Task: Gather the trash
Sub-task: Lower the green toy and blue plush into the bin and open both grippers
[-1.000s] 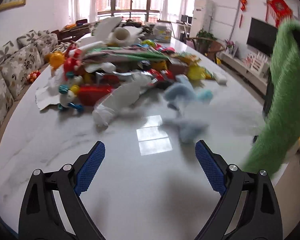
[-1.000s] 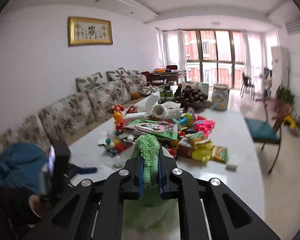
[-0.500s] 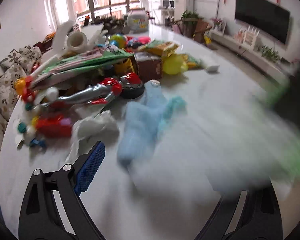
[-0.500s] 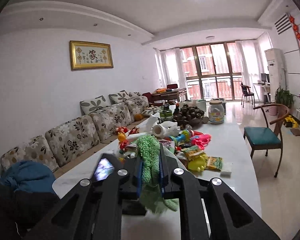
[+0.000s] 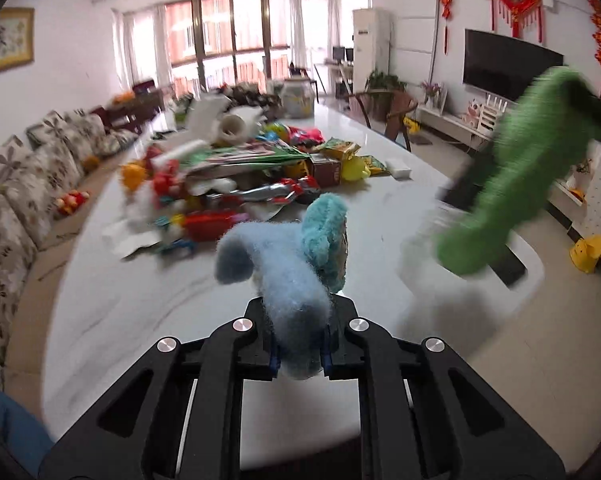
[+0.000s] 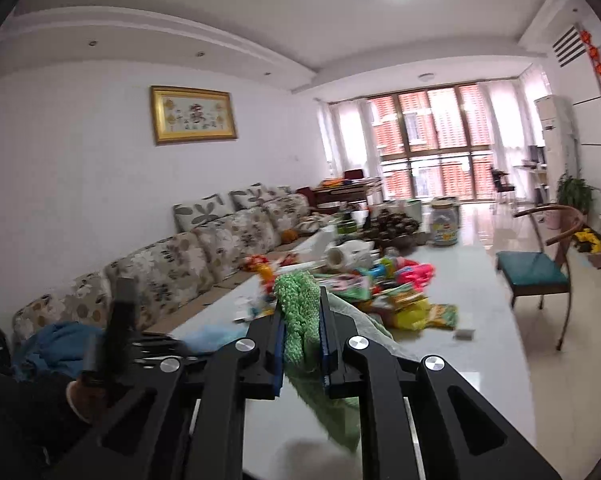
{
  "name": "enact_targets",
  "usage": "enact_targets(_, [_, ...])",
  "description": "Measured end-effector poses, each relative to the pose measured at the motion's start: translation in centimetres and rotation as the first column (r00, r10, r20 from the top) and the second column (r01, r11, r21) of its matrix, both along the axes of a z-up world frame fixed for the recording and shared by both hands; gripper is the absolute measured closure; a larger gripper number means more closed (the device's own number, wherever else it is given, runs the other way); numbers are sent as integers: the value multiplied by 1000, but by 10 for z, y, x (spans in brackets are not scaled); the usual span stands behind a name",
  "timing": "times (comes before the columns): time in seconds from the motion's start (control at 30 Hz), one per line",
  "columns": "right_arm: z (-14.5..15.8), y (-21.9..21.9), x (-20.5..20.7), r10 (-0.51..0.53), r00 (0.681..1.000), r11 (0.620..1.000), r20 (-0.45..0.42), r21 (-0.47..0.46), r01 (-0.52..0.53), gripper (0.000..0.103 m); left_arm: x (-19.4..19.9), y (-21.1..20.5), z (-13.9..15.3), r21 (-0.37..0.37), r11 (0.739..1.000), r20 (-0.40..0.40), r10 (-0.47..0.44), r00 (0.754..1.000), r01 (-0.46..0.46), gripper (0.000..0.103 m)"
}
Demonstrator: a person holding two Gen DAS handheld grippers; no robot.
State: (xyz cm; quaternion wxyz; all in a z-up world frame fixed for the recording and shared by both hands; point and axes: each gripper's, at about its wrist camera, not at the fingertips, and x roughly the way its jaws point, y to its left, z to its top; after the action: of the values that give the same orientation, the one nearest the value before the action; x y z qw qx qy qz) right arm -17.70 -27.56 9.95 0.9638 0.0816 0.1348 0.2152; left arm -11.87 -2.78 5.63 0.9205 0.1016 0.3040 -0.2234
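Left gripper (image 5: 299, 354): jaws closing, and the pads are already pinched on the fluffy blue cloth (image 5: 290, 276), which bulges up above the fingers, lifted off the white table (image 5: 140, 308).
Right gripper (image 6: 302, 350): clamped tight on the fuzzy green cloth (image 6: 298, 312); one end sticks up between the pads, the rest hangs below them over the table's near end.
Green cloth from the left camera: blurred, up in the air to the right of the blue cloth, well apart from it.
Clutter pile (image 5: 236, 176): toys, wrappers and a paper roll heaped mid-table, beyond both cloths.
Sofa (image 6: 188, 256): floral, along the wall left of the table.
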Motion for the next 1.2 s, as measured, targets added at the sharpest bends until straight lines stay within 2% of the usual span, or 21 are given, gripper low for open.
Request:
enact_targets(0.17, [1,40,-34,102,995,994,-5,-32,-102,90,-73,44,-7,-32,999,-33,21,999,-22,90])
enact_targets(0.3, [-14,77,-55,190,980,980,-57,-52,-193,89,-109,56,-30,8,999,-40,40,998,-40,90])
enact_targets(0.4, [-46,109,-68,222,966,966,-130,-109,-236,89,-128,64,-60,41,998,-75,42,996,-39,90])
enact_targets(0.53, [-101,137,-71,237,940,953,-246,-128,-274,88,-134,68,-103,93,995,-157,50,986,-36,90])
enact_targets(0.63, [-146,153,-64,226,917,949,-330,-136,-283,88,-131,64,-139,131,991,-243,40,969,-8,90])
enact_targets(0.8, [-224,177,-41,229,840,943,-491,-101,-316,88,-107,51,-190,166,986,-359,32,933,30,90])
enact_targets(0.9, [-254,182,-33,227,798,946,-558,-69,-317,88,-86,43,-224,203,979,-424,61,904,30,90])
enact_targets(1.07, [-280,180,-30,226,749,951,-622,-26,-309,88,-74,45,-266,217,976,-541,120,832,0,90])
enact_targets(1.17, [-289,180,-23,220,726,952,-652,-19,-306,86,-70,41,-277,252,968,-556,142,819,3,89])
enact_targets(1.2, [-294,181,-22,212,716,952,-666,-25,-305,86,-70,39,-280,274,962,-555,155,817,4,86])
